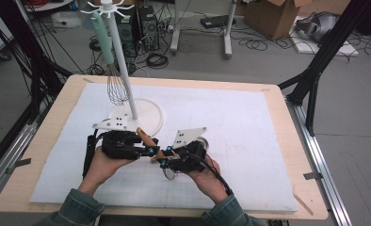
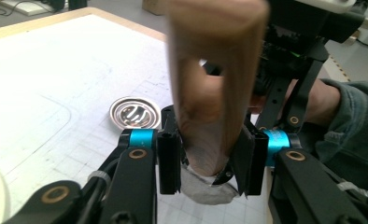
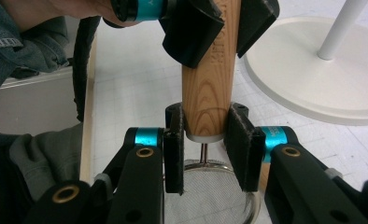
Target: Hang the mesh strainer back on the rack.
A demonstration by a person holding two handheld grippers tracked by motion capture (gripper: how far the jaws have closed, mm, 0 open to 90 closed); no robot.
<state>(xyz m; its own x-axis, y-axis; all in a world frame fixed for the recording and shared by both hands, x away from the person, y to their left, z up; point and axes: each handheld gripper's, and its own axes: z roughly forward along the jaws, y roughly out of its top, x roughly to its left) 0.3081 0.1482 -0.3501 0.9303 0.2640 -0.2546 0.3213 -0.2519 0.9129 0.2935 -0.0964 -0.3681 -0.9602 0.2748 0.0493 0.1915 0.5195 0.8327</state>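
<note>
Item: strainer (image 3: 210,196), wire mesh bowl on a wooden handle (image 3: 209,88).

Position: held off the mat (image 1: 249,141), near my edge of the table (image 1: 70,84), in front of the stand's base (image 1: 148,115).

My right gripper (image 3: 205,154): jaws pressed onto the handle at its lower end, just above the white collar where a thin metal stem joins the mesh. In the right gripper view the mesh sits directly beneath my jaws, low in the frame. In the high view this gripper (image 1: 167,161) lies right of centre, my hand under it.

My left gripper (image 2: 205,158): jaws pinching the same handle further up, toward its free end. In the left gripper view the handle (image 2: 210,84) rises between the pads and fills the middle, too close and blurred to read any detail. In the high view this gripper (image 1: 148,149) sits just left of the other, the handle (image 1: 147,139) slanting between the two.

Both grippers are on the one handle, near each other, facing roughly toward one another.

Other: stand (image 1: 122,61), white pole on a round base, upright at the mat's far left. A whisk (image 1: 115,82) with a pale green handle hangs from its top hooks. A small round metal piece (image 2: 134,113) lies on the mat beyond my left jaws; what it is I cannot tell.
</note>
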